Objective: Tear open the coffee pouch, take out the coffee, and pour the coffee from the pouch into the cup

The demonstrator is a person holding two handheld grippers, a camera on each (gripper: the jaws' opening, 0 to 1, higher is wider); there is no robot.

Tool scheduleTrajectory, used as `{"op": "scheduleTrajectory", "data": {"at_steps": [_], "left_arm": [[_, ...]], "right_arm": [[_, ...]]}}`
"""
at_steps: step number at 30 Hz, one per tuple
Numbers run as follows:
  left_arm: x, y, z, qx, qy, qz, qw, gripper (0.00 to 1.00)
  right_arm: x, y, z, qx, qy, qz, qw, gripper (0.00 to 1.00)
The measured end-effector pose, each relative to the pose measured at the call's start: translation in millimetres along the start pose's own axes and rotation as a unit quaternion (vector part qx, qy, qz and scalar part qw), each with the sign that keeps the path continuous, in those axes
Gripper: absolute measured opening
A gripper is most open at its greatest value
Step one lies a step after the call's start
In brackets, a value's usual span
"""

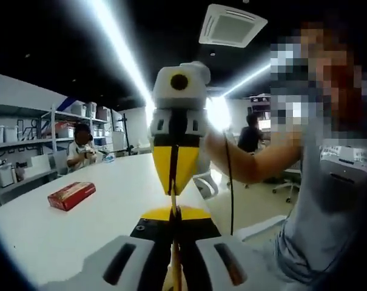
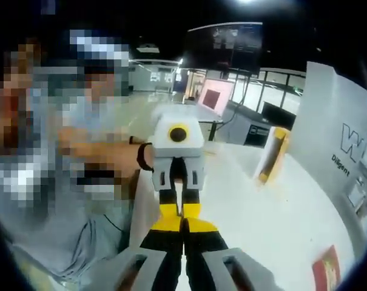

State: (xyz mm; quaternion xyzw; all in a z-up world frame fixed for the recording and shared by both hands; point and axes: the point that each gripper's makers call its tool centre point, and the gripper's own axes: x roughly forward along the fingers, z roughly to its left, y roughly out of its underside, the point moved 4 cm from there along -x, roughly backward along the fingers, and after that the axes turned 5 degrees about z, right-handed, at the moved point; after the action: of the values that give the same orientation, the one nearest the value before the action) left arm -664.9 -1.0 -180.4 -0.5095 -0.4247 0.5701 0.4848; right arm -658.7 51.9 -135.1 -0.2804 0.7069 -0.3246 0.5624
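Note:
The coffee pouch (image 1: 173,203) faces the left gripper view edge-on, showing as a thin tan strip held up in the air above the white table (image 1: 80,230). My left gripper (image 1: 172,217) is shut on the strip from below, its yellow tips pressed together. Facing it, my right gripper (image 1: 173,189) pinches the same strip with its yellow jaws shut. In the right gripper view the right gripper (image 2: 183,227) and the left gripper (image 2: 182,210) meet tip to tip, and the pouch between them is too thin to make out.
A red box (image 1: 71,195) (image 2: 326,268) lies flat on the table. A yellow-and-white upright item (image 2: 272,154) stands further along the table. The person holding the grippers is close behind them. A seated person (image 1: 80,151) and shelves (image 1: 25,145) are at the far end.

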Motion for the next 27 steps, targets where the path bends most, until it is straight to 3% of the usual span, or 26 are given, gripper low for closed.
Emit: {"op": "scheduleTrajectory", "data": {"at_steps": [11,17,27], "left_arm": [[-7.5,14.9,-0.3,-0.016,-0.005,-0.001,0.9999,0.05],[-19.3,22.3,13.2,-0.027,-0.009,-0.002,0.9996,0.04],[-22.3,34.5,15.2,-0.032,-0.011,-0.002,0.9994,0.05]], "right_arm": [[-7.0,-2.6,-1.0,0.001,0.004,-0.006,1.0000,0.00],[-9.4,-1.9,-0.9,0.002,0.007,-0.001,1.0000,0.00],[-16.2,-0.5,-0.7,0.006,0.011,-0.004,0.9999,0.00]]}}
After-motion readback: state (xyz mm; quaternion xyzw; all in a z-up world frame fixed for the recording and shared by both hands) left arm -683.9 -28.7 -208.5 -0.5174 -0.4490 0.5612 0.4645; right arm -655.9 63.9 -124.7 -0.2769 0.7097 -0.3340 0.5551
